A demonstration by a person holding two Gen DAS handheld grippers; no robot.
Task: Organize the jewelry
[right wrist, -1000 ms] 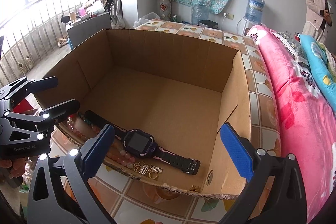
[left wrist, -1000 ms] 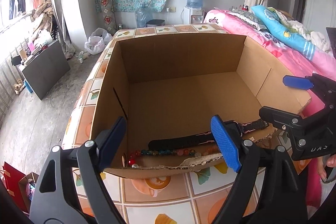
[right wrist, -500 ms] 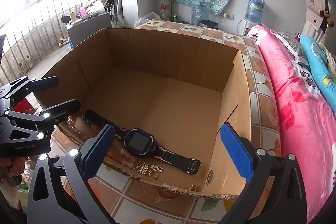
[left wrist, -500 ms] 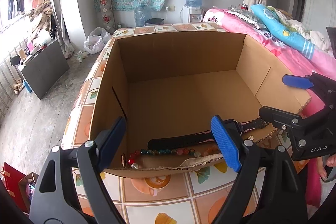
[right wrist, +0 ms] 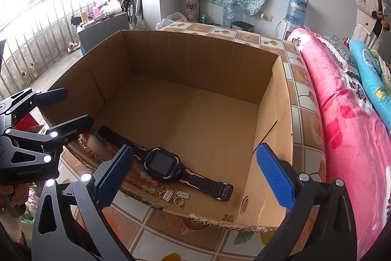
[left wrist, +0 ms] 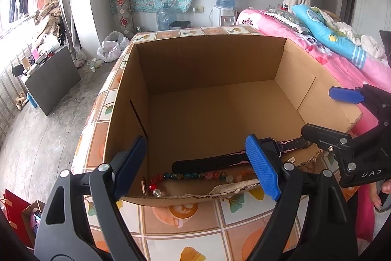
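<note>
The jewelry lies in a loose row along the near edge of the cardboard box (right wrist: 195, 80), on its floor, where the front wall is torn low; a dark smartwatch (right wrist: 162, 164) with its strap laid out flat, a string of pink and coloured beads (right wrist: 140, 177) just beside and partly under the strap, and a small heap of gold rings and charms (right wrist: 173, 195) touching the strap's near side; one more small gold piece (right wrist: 227, 217) sits apart, at the near right corner.

The watch looks light and firm at the case, limp at the strap, so the case or the strap close to it seems the surest hold; the beads look smooth, round and apt to roll or slither, best pinched across the string; the gold bits are tiny, flat and probably the hardest to lift from bare cardboard.

The left gripper (left wrist: 195, 168) hangs over the near left of the box with its blue pads spread wide and nothing between them; the right gripper (right wrist: 195, 175) is likewise spread and empty, over the watch.

The right wrist view shows the watch face and the gold pieces; in the left wrist view a pad hides most of the watch, and little of the gold shows, yet the multicoloured beads (left wrist: 190, 175) at the left end show plainly.
</note>
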